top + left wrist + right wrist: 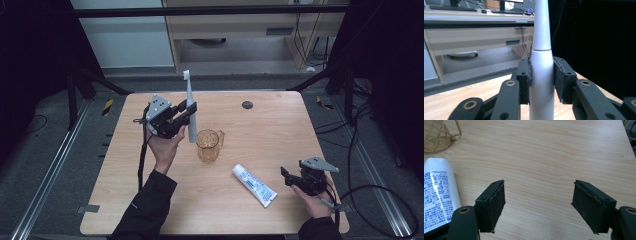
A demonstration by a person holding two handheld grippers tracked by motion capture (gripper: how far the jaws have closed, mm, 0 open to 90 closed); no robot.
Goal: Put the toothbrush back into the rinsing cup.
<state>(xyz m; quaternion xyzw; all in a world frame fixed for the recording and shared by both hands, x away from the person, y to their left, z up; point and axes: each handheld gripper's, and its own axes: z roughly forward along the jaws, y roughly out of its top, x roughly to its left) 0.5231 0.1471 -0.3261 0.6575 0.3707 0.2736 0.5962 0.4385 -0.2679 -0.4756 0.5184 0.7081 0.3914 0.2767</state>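
The left tool is raised above the left half of the desk, its two pads pinching the white handle of an electric toothbrush. In the left gripper view the pads press flat on either side of the toothbrush just below the seam where the thin neck begins. The toothbrush stands nearly upright, brush head on top and reaching past the far edge of the desk in the high view, its lower end in the air just left of the amber glass mug. The mug stands upright near the middle of the desk, handle on its right, with bare wood all around it.

The right tool is low near the front right corner, jaws spread wide with nothing between them; in the right gripper view bare desk lies between and beyond the jaws. A toothpaste tube lies flat just left of that tool, slanting toward the front edge, apart from the mug. It shows at the left edge of the right gripper view, beside the left jaw.

The far right quarter of the desk is open, save for a small dark round plug near the far edge.
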